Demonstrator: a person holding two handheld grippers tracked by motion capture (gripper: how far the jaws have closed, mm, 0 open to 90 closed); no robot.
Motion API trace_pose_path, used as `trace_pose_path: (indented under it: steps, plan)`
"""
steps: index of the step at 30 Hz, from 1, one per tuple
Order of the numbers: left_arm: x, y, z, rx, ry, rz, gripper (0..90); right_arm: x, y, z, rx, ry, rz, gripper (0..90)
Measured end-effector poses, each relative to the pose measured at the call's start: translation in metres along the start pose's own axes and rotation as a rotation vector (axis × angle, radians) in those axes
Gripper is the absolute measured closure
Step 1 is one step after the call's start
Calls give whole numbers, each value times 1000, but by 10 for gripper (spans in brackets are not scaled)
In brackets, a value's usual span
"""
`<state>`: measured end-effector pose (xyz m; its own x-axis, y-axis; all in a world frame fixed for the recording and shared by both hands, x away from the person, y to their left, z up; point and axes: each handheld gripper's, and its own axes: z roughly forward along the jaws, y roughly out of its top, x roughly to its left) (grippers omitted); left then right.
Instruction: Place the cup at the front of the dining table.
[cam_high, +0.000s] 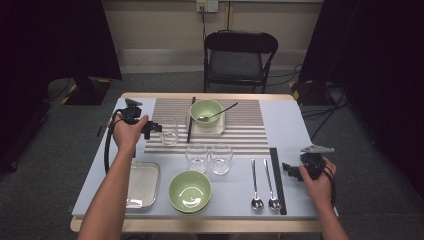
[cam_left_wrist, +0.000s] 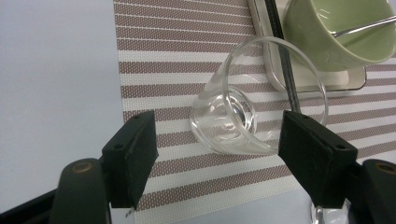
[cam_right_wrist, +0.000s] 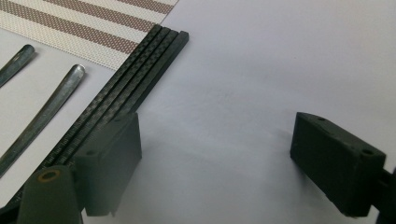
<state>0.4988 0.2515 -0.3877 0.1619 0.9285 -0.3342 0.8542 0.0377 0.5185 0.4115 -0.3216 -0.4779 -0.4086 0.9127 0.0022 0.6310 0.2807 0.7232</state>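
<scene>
So the left tool (cam_high: 156, 128) sits up at about 10 o'clock on the worktop (cam_high: 295, 130), jaws spread wide and pointing at a small clear glass (cam_high: 169, 133) standing on the striped mat (cam_high: 240, 131). In the left gripper view that glass (cam_left_wrist: 252, 107) sits between the two black jaws but a bit beyond them. The right jaw looks very close to its wall, the left jaw is well clear of it, and I can't tell if anything actually touches. Nothing is pinched.

Just past the glass, toward 12 o'clock, there's a green bowl (cam_high: 206, 112) on a pale little tray (cam_high: 220, 128) with a spoon (cam_high: 220, 112) leaning in it, and a black chopstick (cam_high: 190, 120) lying along the tray's left edge.

The right tool (cam_high: 286, 169) is over at 4 o'clock, also released, jaws apart over bare worktop. In the right gripper view its left jaw sits right beside a bundle of black chopsticks (cam_right_wrist: 126, 84).

Closer to the person: two more glasses (cam_high: 209, 158) side by side near the middle, a second green bowl (cam_high: 190, 191) at 6 o'clock, a metal tray (cam_high: 145, 184) at 7 o'clock, and two spoons (cam_high: 264, 185) lying next to the chopsticks.
</scene>
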Motion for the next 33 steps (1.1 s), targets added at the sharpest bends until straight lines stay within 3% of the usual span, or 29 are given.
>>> trace_pose_path:
  steps: [8, 14, 16, 25, 33]
  plan:
    - [2, -2, -9, -2, -5, 14, 280, 0, 0, 0, -2, 2, 4, 150]
    - [3, -5, -16, -5, -9, 10, 279, -1, 0, 1, -3, 3, 4, 150]
    - [4, -7, -18, -15, -29, -6, 279, -1, -1, 1, -3, 4, 3, 150]
    - [18, -15, -23, -3, -6, -16, 279, -1, 0, 1, -3, 5, 3, 150]
    - [16, -16, -25, -11, -14, -17, 279, -1, 0, 0, -3, 4, 3, 150]
